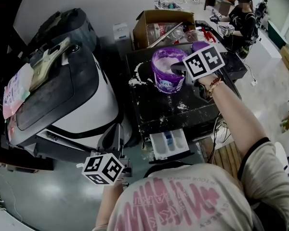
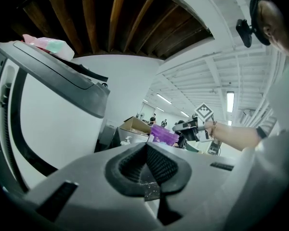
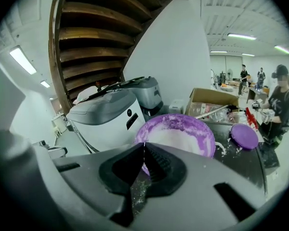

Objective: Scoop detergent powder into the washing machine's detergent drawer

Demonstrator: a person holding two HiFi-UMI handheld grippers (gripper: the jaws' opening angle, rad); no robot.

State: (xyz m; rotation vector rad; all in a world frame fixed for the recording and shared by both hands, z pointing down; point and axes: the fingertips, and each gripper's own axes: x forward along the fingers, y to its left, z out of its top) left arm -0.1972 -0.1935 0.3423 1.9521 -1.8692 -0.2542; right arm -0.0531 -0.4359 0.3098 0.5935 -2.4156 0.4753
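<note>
We find the right gripper (image 3: 143, 147), fingers clenched and empty (powder-dusted), over the purple detergent tub (image 1: 164, 82) toward the far edge of the washer top (image 1: 183, 117); left gripper (image 2: 147, 146) likewise clenched; detergent drawer (image 1: 169, 143) open at the near edge

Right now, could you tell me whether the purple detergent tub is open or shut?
Open: white powder shows inside the purple tub, and its lid lies beside it.

A large workshop hall: beyond the right jaws hang ceiling strip lights (image 3: 241, 35), with a cardboard box (image 3: 208, 96) of clutter and a person (image 3: 279, 107) working farther off.
</note>
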